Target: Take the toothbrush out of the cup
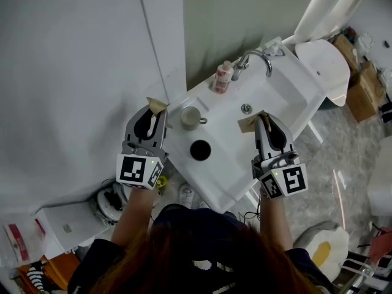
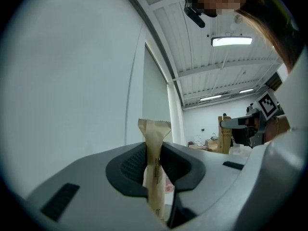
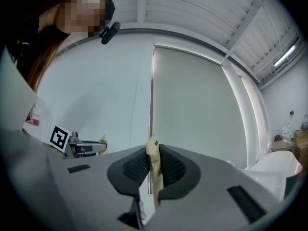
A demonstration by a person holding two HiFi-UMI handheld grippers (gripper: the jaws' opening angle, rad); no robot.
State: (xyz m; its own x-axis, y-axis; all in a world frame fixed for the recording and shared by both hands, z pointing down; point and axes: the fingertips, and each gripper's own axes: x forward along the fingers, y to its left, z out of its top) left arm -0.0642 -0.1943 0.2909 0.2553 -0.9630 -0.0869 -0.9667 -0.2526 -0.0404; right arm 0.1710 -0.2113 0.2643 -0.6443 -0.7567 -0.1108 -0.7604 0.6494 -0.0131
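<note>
A white cup (image 1: 191,116) stands on the white sink (image 1: 288,84) near its left rim; no toothbrush shows in it. My left gripper (image 1: 157,107) hangs level just left of the cup, shut on a long tan paper wrapper (image 2: 154,129) that sticks up between the pads. To the right of the cup, over the basin's front edge, my right gripper (image 1: 256,120) is shut on another piece of tan paper (image 3: 153,150). What the wrappers hold is hidden. Each gripper shows in the other's view, the right gripper (image 2: 240,124) and the left gripper (image 3: 86,147).
A chrome faucet (image 1: 257,60) and a pink bottle (image 1: 222,77) stand at the sink's back. A dark round opening (image 1: 200,150) lies on the sink in front of the cup. A grey wall (image 1: 73,72) is close on the left; cardboard boxes (image 1: 361,90) sit at the far right.
</note>
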